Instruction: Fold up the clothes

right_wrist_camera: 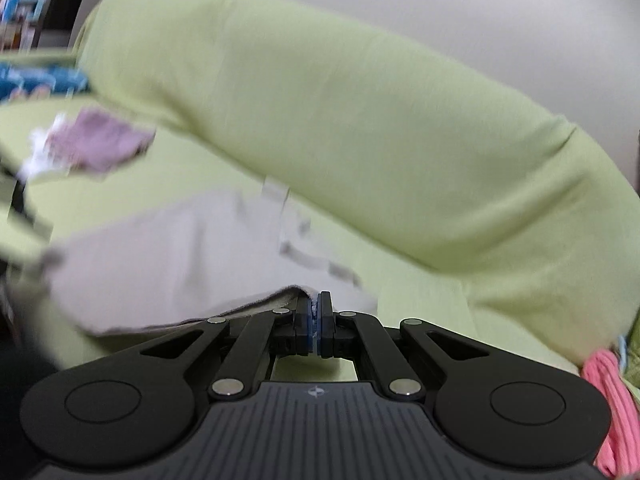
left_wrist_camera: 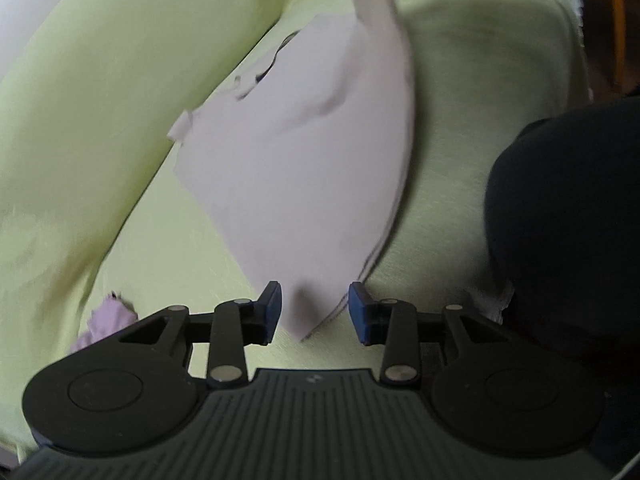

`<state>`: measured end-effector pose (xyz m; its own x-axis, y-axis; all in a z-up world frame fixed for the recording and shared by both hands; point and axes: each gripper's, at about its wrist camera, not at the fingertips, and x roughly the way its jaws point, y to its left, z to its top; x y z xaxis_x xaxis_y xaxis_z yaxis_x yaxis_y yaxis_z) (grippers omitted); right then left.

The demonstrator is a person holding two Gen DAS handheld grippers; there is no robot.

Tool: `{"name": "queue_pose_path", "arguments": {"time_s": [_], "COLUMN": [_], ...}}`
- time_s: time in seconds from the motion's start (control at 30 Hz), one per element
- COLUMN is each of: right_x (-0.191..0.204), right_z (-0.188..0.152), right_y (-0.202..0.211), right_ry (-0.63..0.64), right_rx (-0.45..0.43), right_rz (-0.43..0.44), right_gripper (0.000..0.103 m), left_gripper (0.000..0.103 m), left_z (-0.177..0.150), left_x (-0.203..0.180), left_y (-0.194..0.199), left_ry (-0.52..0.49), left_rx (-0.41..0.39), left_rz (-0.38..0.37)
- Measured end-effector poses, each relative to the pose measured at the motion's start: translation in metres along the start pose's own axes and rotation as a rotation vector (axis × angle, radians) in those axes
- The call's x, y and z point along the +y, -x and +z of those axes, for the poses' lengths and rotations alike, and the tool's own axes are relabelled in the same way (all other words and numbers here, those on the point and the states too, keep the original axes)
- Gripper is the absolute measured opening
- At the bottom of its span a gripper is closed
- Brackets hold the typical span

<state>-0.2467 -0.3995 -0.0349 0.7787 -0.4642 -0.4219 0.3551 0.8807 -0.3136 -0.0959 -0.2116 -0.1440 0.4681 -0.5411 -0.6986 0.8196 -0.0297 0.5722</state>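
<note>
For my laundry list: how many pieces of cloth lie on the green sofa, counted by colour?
White garment: 1
Lilac cloth: 1
Pink cloth: 1
Total: 3

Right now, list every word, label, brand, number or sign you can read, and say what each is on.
No readable text.
Left claw body: a small pale emblem, no letters.
Right claw body: the same emblem, no letters.
White garment: the tag at its edge is too blurred to read.
Shelf items: too blurred to read.
</note>
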Motion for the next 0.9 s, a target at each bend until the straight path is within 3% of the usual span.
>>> {"name": "queue_pose_path", "arguments": {"time_s": [0.23, 0.27, 0.33, 0.47, 0.57, 0.7, 0.8, 0.9], "right_x": [-0.027, -0.030, -0.034, -0.044, -0.043, -0.038, -0.030, -0.031], "right_z": [0.044, 0.048, 0.052, 0.043, 0.030, -0.002, -0.024, -0.024], "right_y": [-0.034, -0.042, -0.048, -0.045, -0.040, -0.014, 0.024, 0.069], "right_ry": [0.025, 0.025, 0.032, 0.024, 0.022, 0.024, 0.018, 0.018], "right_rx": [-0.061, -0.066, -0.071, -0.048, -0.004, 0.078, 0.113, 0.086], "right_rz": [0.001, -0.001, -0.016, -0.046, -0.066, -0.057, -0.009, 0.018], "right_gripper": [0.000, 0.000, 0.000, 0.000, 0.000, 0.000, 0.000, 0.000], "left_gripper": [0.034, 0.031, 0.007, 0.003, 0.002, 0.002, 0.002, 0.002], "left_z": [0.010, 0.010, 0.010, 0.006, 0.004, 0.007, 0.014, 0.031], "left_x": [-0.001, 0.002, 0.016, 0.040, 0.052, 0.046, 0.053, 0.083], "left_y": [-0.021, -0.025, -0.028, -0.018, 0.000, 0.034, 0.076, 0.128], "left_ry": [0.099, 0.125, 0.202, 0.298, 0.297, 0.181, 0.140, 0.145], "left_rx": [0.029, 0.039, 0.051, 0.026, -0.031, -0.061, -0.119, -0.204], "left_rz": [0.048, 0.063, 0.084, 0.114, 0.115, 0.146, 0.129, 0.179]}}
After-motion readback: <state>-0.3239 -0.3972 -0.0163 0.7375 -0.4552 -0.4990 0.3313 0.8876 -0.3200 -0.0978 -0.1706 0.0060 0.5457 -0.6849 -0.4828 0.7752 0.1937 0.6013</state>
